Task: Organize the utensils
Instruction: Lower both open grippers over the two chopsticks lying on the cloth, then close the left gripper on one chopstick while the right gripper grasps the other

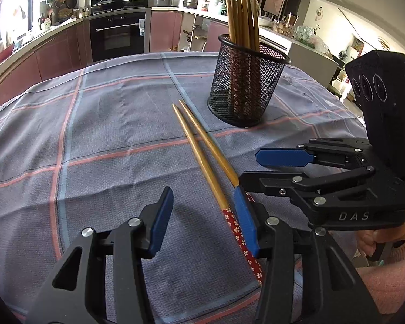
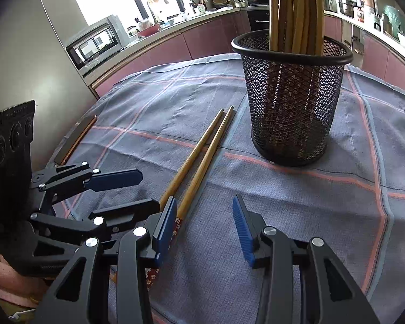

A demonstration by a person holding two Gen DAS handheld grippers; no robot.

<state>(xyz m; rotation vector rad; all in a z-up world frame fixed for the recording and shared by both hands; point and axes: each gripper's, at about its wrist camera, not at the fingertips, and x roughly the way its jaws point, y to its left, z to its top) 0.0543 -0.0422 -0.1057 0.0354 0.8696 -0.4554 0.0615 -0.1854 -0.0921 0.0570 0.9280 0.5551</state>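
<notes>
Two loose chopsticks (image 1: 202,148) lie side by side on the checked cloth (image 1: 108,135) that covers the surface, their tapered tips just beside the foot of the black mesh holder (image 1: 247,86) and their red, flower-patterned handle ends toward the near edge. The holder stands upright toward the far side of the surface and already contains a bundle of like chopsticks (image 1: 240,13), tips up — by this evidence most of the sorting is judged done, and this pair is what remains in view.

The left gripper (image 1: 202,216) and the right gripper (image 2: 205,224) both sit low over the handle ends, close together and angled toward each other. Both sets of jaws are spread, with nothing pinched. In the left wrist view the patterned end of one chopstick lies between the blue pads, just beside the right-hand one; whether that pad touches it cannot be told. In the right wrist view the handle ends run under and beside the left-hand blue pad, and the gap between the jaws is otherwise bare cloth.

A thin dark strip with a wooden edge (image 2: 75,140) lies near the left edge of the surface — its kind cannot be told. What is left, as judged: pinch each chopstick, lift it, and stand it in the holder.
</notes>
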